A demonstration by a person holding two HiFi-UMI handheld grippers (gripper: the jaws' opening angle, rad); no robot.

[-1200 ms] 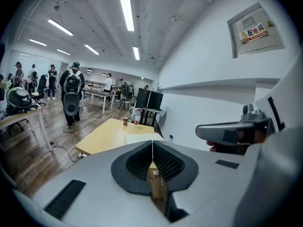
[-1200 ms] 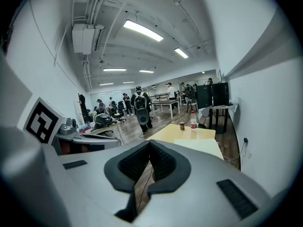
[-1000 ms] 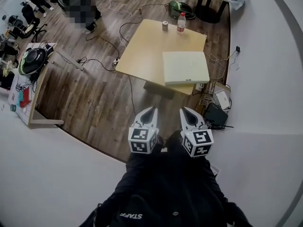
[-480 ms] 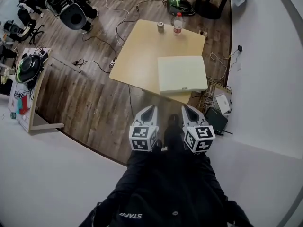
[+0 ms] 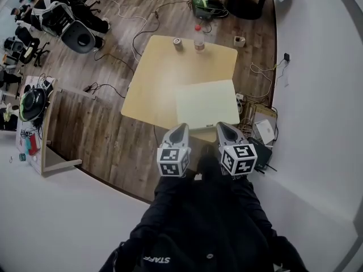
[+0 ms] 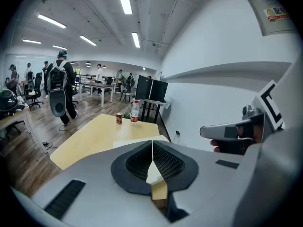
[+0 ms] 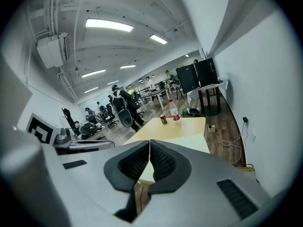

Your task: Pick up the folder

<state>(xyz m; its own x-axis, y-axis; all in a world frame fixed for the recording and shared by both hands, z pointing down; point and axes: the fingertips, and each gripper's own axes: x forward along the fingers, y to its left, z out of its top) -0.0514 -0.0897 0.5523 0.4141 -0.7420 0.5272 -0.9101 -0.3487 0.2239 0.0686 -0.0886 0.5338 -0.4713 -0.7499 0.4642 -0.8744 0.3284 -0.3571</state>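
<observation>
The folder (image 5: 205, 103) lies ahead on the tabletop (image 5: 153, 75).
My left claw (image 5: 181, 129) and right claw (image 5: 223, 128) are pressed together, empty; I should spread them near its edge.

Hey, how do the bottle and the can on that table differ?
The bottle is tall, the can short and squat. The bottle is clear with a red cap; the can is opaque. Both stand upright near the far edge of the table, beyond the folder.
</observation>
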